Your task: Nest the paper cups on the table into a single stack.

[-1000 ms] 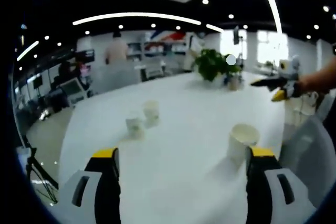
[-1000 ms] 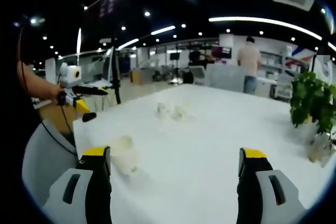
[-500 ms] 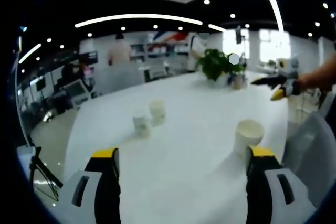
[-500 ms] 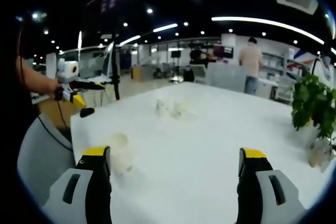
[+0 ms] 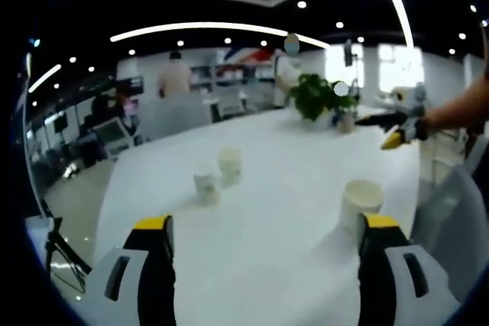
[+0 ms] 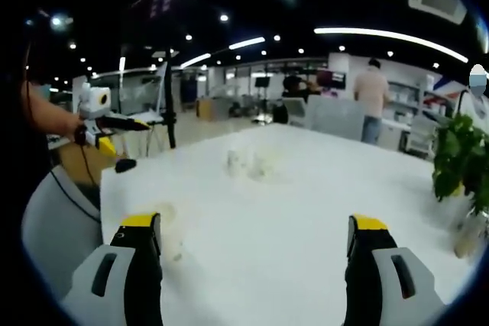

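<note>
Both the left gripper point(image 5: 263, 230) and right gripper point(image 6: 256, 227) have jaws wide apart, holding nothing, above the big white table point(image 5: 283, 188) with three small white paper cups point(image 5: 362, 201)

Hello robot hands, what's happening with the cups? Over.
Both grippers open, empty. Three paper cups apart on the table: near cup, two far cups. Nothing stacked. Path clear.

Wide-apart left gripper point(image 5: 263, 227) jaws above white table point(image 5: 267, 188). 2 paper cups point(image 5: 217, 175) side by side mid-table, 1 nearer cup point(image 5: 361, 202) just beside right jaw. Right gripper point(image 5: 390, 127) held above table's far right edge; potted plant point(image 5: 315, 95) behind.
</note>
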Motion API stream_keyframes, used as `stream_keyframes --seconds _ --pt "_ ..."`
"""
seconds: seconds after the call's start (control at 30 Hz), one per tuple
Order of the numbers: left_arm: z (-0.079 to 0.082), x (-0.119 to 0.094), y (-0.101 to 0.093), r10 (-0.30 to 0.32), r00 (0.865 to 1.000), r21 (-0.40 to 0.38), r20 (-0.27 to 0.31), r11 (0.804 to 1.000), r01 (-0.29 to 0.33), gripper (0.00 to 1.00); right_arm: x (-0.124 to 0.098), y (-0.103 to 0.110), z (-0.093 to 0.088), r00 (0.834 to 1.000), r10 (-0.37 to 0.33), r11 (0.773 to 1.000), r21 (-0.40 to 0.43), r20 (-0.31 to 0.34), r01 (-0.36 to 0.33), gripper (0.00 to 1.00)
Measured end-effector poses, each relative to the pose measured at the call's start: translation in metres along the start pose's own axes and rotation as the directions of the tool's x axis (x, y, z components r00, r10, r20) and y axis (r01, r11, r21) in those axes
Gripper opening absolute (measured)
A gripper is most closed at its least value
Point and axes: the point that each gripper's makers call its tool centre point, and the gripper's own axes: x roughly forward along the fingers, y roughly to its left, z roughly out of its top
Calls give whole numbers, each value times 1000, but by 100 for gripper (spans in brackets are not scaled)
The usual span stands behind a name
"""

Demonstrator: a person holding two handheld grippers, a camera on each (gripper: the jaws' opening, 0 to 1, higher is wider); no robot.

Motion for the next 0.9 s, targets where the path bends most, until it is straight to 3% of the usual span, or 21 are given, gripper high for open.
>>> stream_keyframes --seconds 0.4,0.6,0.9 --pt "-2 2 -4 8 1000 4 5 1000 -8 99 34 -11 12 999 38 999 -12 31 -37 100" --pt "-9 0 -4 7 1000 -12 -23 1000 -7 99 55 -16 16 998 61 998 -12 34 -61 100" --pt "-12 0 -1 7 1000 -19 -30 1000 -7 99 79 -23 32 994 85 996 23 69 -86 100"
